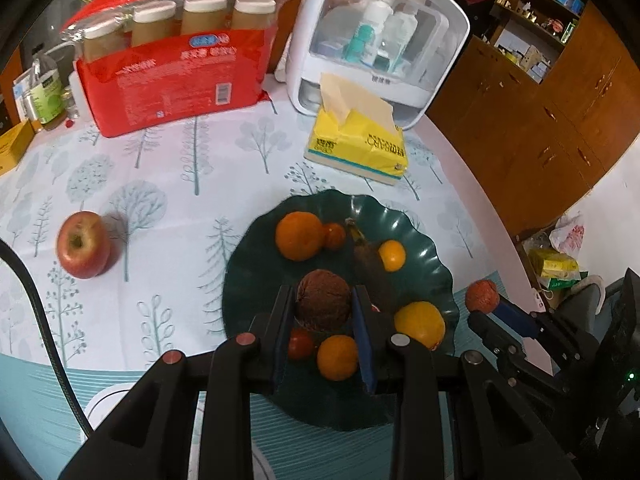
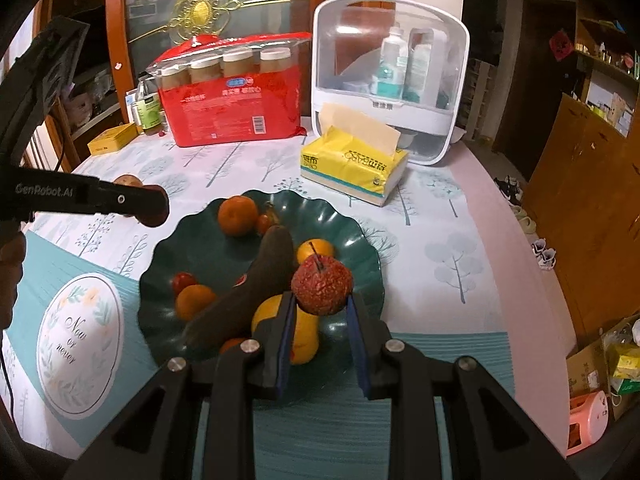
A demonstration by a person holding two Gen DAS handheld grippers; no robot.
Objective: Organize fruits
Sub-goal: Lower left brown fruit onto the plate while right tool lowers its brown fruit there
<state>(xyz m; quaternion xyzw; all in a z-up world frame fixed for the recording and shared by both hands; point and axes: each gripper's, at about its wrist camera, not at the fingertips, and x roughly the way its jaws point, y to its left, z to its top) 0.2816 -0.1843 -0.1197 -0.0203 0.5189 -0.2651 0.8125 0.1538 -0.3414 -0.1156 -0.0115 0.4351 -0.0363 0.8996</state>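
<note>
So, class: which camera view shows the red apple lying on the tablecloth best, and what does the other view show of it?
The left wrist view. There the red apple lies whole and unobstructed on the tablecloth, left of the green plate. In the right wrist view only its top peeks out behind the left gripper.

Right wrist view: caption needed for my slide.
Right gripper holds a wrinkled red fruit above the green plate of oranges.
</note>
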